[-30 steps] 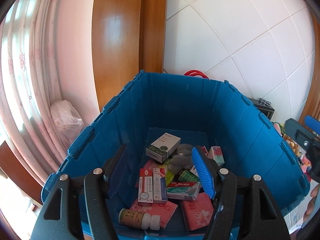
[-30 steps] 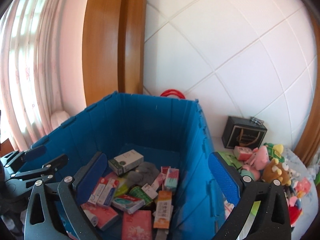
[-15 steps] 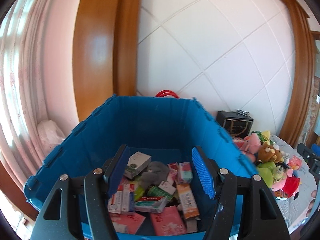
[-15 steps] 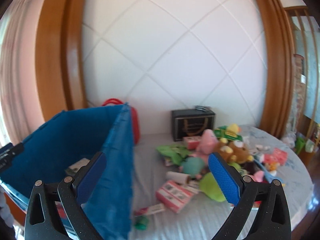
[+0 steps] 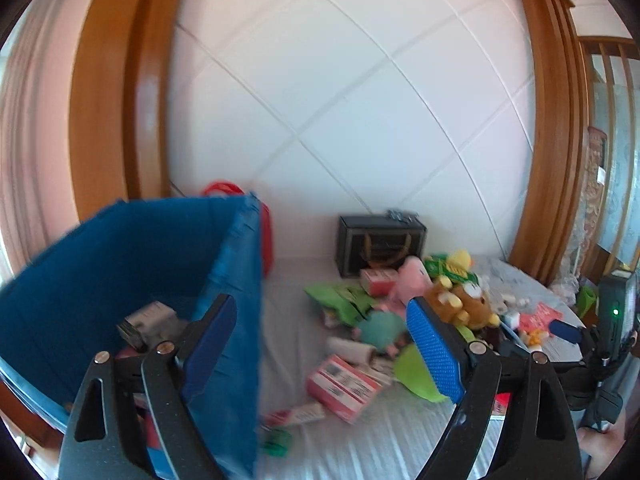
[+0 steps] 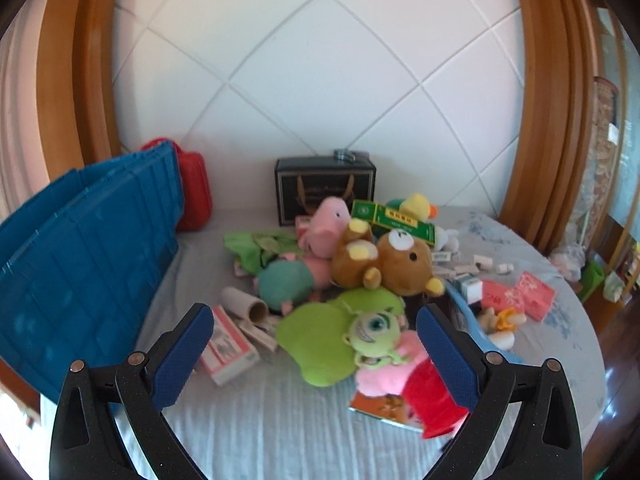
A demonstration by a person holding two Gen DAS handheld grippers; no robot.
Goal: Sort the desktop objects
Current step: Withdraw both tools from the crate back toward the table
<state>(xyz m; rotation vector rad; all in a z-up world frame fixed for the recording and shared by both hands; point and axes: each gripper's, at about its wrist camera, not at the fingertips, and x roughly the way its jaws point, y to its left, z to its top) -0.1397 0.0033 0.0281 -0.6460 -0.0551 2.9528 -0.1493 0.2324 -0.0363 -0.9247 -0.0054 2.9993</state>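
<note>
The left hand-held gripper (image 5: 320, 344) was seen with nothing between its jaws, which were opening; the right hand-held gripper (image 6: 316, 344) was spread wide and likewise empty. Small cartons had been gathered in the deep blue plastic crate (image 5: 120, 264) at the left, apparently as the sorted group. The unsorted heap was left right of it on the grey cloth-covered counter (image 6: 280, 420): a brown plush bear (image 6: 400, 264), a green one-eyed plush monster (image 6: 372, 332), a pink printed carton (image 6: 228, 348) and a cardboard tube (image 6: 244, 300). Bare cloth was left at the near edge, judged room enough for an approach. The crate wall stood near the carton, and the counter's right edge curved away.
</note>
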